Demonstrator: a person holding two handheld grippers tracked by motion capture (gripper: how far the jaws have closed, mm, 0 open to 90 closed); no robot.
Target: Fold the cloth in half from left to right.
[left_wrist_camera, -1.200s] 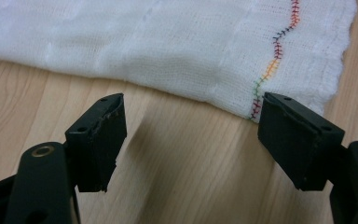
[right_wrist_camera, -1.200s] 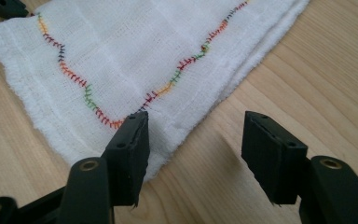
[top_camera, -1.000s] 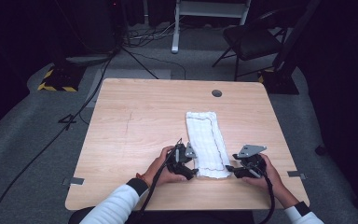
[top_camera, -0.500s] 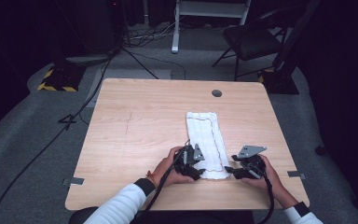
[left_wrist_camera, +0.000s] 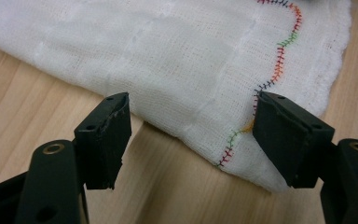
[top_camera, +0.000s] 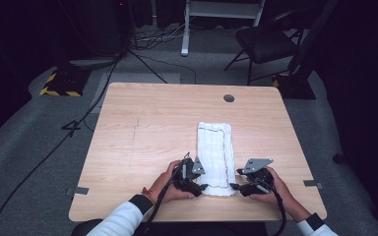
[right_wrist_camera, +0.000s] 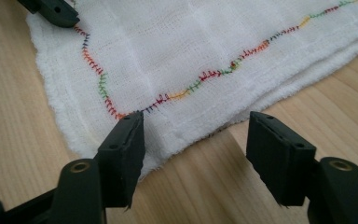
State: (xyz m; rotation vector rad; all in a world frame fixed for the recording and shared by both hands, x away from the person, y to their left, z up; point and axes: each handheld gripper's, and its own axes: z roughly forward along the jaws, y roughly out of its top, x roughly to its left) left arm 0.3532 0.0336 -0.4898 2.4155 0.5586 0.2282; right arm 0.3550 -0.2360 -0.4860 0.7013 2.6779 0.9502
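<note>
The white gauze cloth lies flat on the wooden bench, folded into a long strip that runs away from me, a little right of the middle, with its near end close to my edge of the bench. A wavy line of multicoloured stitching follows the hem, and in the gripper views I can see several layers at the border, so I judge it is already folded more than one time. My left hand-held gripper sits at the near left corner of the cloth; in the left gripper view its jaws are wide apart and hold nothing, and the corner lies between them, one jaw resting over the hem. My right hand-held gripper is at the near right corner, also fully spread and empty, with the cloth edge reaching in between its jaws. I think both are placed at the two near corners so that the end can be pinched evenly and lifted together for the next fold. The jaws must go low enough to catch all layers, otherwise only the top sheet comes up.
</note>
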